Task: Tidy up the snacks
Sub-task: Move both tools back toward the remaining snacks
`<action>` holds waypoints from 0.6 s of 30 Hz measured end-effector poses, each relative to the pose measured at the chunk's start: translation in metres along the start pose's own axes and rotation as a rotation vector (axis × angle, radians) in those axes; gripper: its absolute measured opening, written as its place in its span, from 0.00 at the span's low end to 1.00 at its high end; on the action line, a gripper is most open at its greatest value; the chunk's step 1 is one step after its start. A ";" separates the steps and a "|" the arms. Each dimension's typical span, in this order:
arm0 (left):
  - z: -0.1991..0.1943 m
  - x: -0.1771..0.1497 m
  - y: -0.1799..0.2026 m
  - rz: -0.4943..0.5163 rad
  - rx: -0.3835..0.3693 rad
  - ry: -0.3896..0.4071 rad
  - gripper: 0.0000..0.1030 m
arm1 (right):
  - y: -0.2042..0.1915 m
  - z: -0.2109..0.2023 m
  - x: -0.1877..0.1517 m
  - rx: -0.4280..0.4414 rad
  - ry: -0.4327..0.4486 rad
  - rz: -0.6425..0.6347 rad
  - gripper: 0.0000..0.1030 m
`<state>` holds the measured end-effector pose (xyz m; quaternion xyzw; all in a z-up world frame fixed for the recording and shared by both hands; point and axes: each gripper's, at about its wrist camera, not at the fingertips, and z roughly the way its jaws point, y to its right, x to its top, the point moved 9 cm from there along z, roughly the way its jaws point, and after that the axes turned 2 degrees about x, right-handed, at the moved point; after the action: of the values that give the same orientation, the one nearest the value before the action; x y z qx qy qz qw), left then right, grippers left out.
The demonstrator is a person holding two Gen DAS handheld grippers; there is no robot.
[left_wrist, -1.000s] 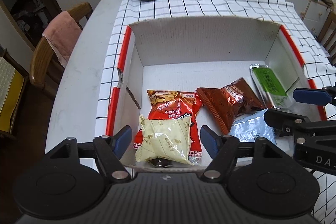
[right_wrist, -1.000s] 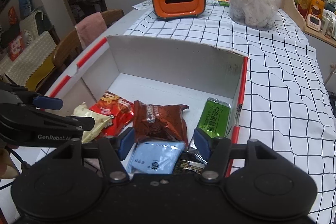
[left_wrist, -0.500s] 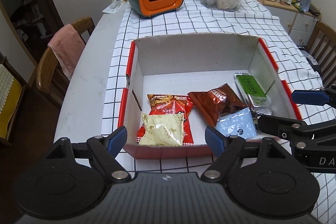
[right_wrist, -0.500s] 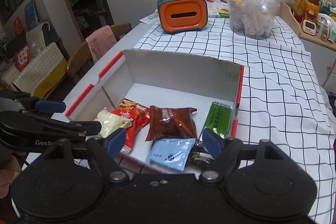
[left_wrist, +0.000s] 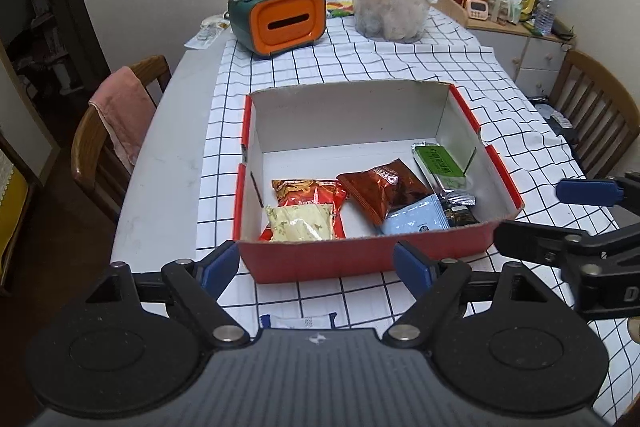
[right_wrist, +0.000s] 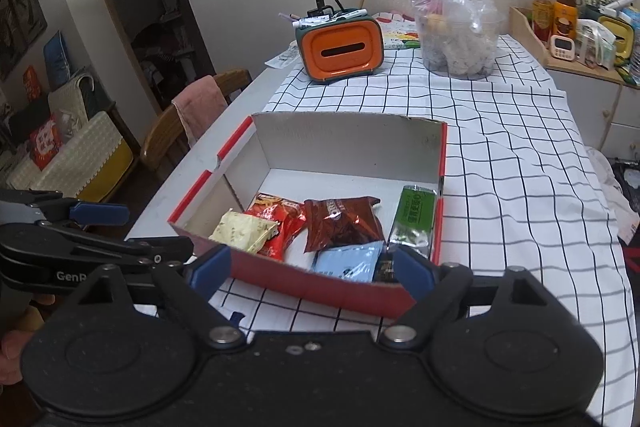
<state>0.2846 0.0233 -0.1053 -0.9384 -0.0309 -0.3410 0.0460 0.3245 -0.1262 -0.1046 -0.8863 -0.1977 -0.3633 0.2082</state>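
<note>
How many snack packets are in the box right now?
6 visible: a cream packet on a red one at the left, a brown one mid-box, a light blue one in front, a green one by the right wall, a dark one partly hidden. More may lie underneath.

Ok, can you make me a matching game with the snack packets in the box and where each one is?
Things:
1. green packet
2. pale yellow packet
3. light blue packet
4. brown packet

Places:
A. lying on top of the red packet, by the left side of the box
B. in the middle, between the red and the green one
C. along the right wall
D. at the front wall, partly under the brown one's corner

Pairs: 1-C, 2-A, 3-D, 4-B
</note>
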 end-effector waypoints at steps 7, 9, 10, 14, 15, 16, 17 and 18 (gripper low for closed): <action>-0.014 -0.025 -0.007 0.001 -0.033 0.011 0.82 | -0.007 -0.018 -0.023 -0.004 0.016 0.042 1.00; -0.014 -0.034 -0.008 0.002 -0.046 0.000 0.84 | -0.012 -0.022 -0.035 -0.013 0.009 0.035 1.00; -0.013 -0.039 -0.009 0.003 -0.050 -0.006 0.84 | -0.014 -0.022 -0.041 -0.014 0.002 0.030 1.00; -0.005 -0.060 -0.014 0.003 -0.051 -0.043 0.85 | -0.024 -0.020 -0.070 -0.017 -0.036 -0.002 1.00; -0.002 -0.065 -0.016 0.003 -0.048 -0.054 0.85 | -0.026 -0.018 -0.078 -0.017 -0.046 -0.004 1.00; 0.001 -0.071 -0.019 0.002 -0.045 -0.068 0.85 | -0.028 -0.016 -0.085 -0.014 -0.055 -0.001 1.00; 0.004 -0.076 -0.020 0.001 -0.045 -0.082 0.85 | -0.030 -0.013 -0.092 -0.013 -0.067 0.001 1.00; 0.007 -0.081 -0.023 0.000 -0.047 -0.094 0.85 | -0.031 -0.011 -0.098 -0.012 -0.077 0.001 1.00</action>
<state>0.2253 0.0443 -0.1614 -0.9543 -0.0251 -0.2970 0.0223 0.2381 -0.1249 -0.1617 -0.9010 -0.2027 -0.3302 0.1952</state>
